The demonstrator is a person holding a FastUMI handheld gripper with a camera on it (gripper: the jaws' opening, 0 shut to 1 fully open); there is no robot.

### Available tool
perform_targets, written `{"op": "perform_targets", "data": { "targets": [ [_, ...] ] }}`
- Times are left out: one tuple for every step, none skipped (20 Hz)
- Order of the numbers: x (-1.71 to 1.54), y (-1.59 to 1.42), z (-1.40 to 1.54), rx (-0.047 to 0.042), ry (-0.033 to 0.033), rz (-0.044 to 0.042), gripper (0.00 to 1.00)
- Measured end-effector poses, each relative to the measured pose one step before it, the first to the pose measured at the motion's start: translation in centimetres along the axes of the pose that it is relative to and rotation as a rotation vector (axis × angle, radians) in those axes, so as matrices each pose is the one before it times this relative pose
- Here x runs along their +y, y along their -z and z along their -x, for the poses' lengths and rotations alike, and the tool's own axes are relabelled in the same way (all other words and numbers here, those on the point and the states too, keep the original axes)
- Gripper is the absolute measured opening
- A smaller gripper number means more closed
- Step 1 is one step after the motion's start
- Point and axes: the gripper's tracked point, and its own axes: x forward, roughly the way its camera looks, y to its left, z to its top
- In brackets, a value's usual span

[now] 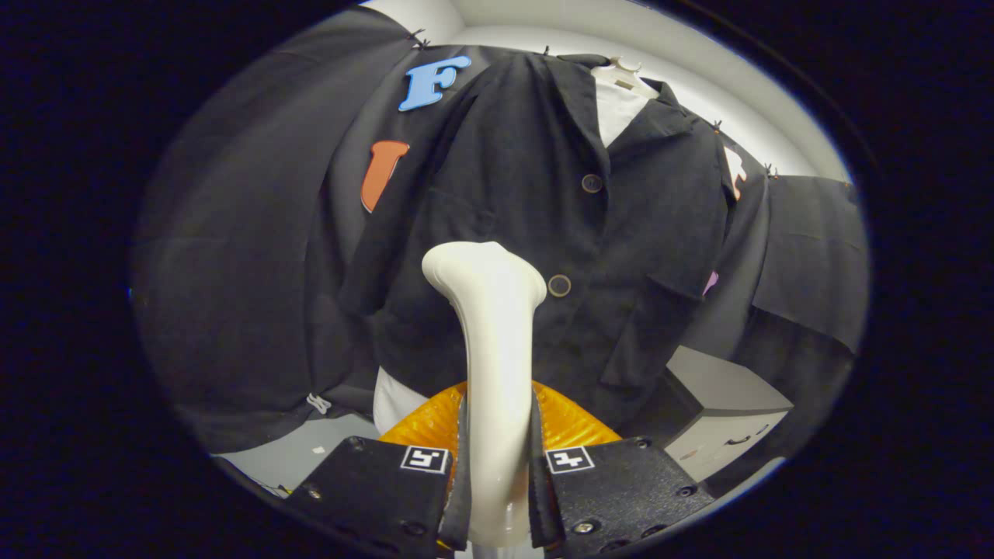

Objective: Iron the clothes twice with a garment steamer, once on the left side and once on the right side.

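My claw is clenched on the white garment steamer, both fingers pressing its handle; its head rises at twelve o'clock against the hanging black shirt

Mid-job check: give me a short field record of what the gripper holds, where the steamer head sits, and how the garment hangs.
gripper: gripper shut on the steamer handle, both fingers pressing its sides
steamer: white garment steamer, head up near the shirt's lower button
garment: black shirt on a white hanger, buttoned front facing the fingers
button: lower button just beside the steamer head
contact: cannot tell
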Motion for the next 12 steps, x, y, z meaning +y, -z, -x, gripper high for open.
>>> {"op": "perform_targets", "data": {
  "targets": [
    [0.2,1.382,-0.057,0.02613,-0.00885,-0.00077,0.32],
    [0.313,1.201,-0.102,0.01852,-0.01019,0.00313,0.32],
    [0.319,0.785,-0.047,0.00418,-0.00988,0.01197,0.32],
    [0.284,0.708,-0.313,0.01255,-0.01525,0.01142,0.32],
    [0.307,0.995,-0.255,0.02115,-0.01584,0.0049,0.32],
    [0.038,1.047,-0.145,0.01995,-0.00977,0.00021,0.32],
    [0.171,0.809,-0.106,0.01631,-0.0048,0.00776,0.32],
    [0.21,0.664,-0.34,0.01448,-0.01034,0.00975,0.33],
    [0.074,0.521,-0.117,0.0131,-0.00889,0.00269,0.33],
    [-0.122,0.456,0.007,0.01252,-0.00437,-0.00084,0.33],
    [-0.002,0.318,0.098,0.0108,-0.00122,-0.00257,0.33],
    [0.1,0.568,0.688,0.0048,-0.0013,-0.0026,0.33]
  ]
}}
